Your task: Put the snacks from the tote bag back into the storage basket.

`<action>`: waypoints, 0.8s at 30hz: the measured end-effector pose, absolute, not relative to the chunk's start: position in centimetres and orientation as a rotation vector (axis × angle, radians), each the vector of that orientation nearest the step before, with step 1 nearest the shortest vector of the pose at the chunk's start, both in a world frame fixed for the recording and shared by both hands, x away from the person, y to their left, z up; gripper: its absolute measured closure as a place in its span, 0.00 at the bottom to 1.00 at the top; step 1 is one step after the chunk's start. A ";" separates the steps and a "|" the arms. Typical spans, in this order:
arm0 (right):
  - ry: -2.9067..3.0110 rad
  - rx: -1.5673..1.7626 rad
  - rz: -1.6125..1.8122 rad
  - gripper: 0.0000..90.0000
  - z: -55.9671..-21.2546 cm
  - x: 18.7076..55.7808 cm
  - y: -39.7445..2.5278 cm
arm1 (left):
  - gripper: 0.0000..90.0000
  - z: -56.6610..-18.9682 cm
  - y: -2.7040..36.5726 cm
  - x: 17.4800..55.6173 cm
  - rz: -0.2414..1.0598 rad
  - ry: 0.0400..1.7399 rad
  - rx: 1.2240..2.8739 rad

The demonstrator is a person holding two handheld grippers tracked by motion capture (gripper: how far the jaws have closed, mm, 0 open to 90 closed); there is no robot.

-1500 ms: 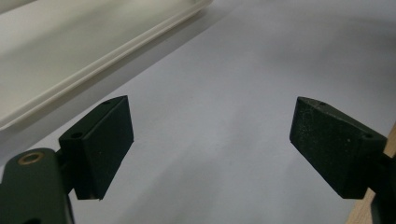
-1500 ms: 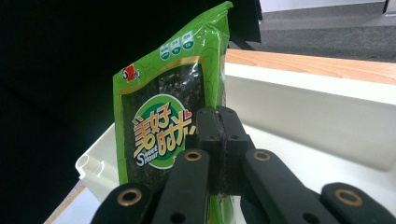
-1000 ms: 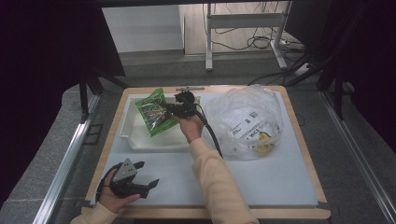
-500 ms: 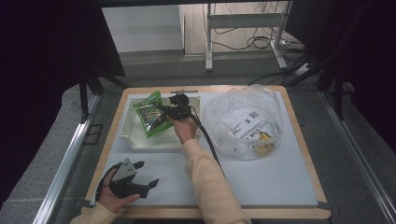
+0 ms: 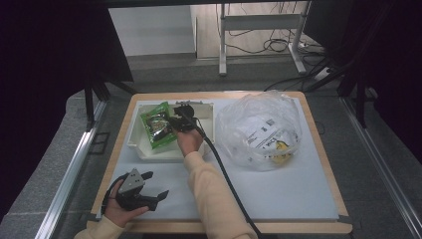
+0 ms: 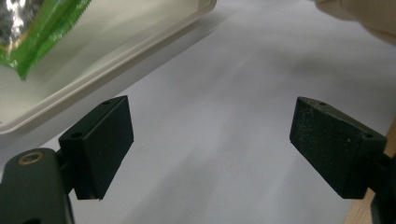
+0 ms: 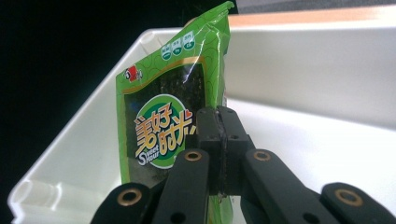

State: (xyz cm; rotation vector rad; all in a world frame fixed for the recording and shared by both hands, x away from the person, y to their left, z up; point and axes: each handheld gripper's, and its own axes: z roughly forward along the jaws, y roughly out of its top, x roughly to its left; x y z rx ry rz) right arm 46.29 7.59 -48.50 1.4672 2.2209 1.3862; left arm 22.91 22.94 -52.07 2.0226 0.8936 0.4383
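The right gripper (image 5: 175, 121) is clamped on the edge of a green seaweed snack packet (image 5: 158, 130), holding it over the white plastic tray (image 5: 144, 152). Since a second ago, packet and gripper have shifted slightly toward the tray's left side. The left gripper (image 5: 152, 191) has stayed resting near the tabletop's (image 5: 278, 194) front edge, jaws wide apart. A crumpled clear plastic bag (image 5: 259, 130) lies right of the tray.
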 end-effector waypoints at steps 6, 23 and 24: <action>2.258 1.467 1.311 0.95 -50.1 45.9 9.0 | 0.15 -52.0 23.0 22.8 0.441 0.892 2.020; 2.330 1.235 1.330 0.47 -46.3 44.5 6.8 | 0.15 -52.1 22.9 23.0 0.445 0.897 2.026; 2.337 1.217 1.335 0.45 -45.9 44.3 6.5 | 0.15 -52.1 22.9 23.0 0.445 0.897 2.026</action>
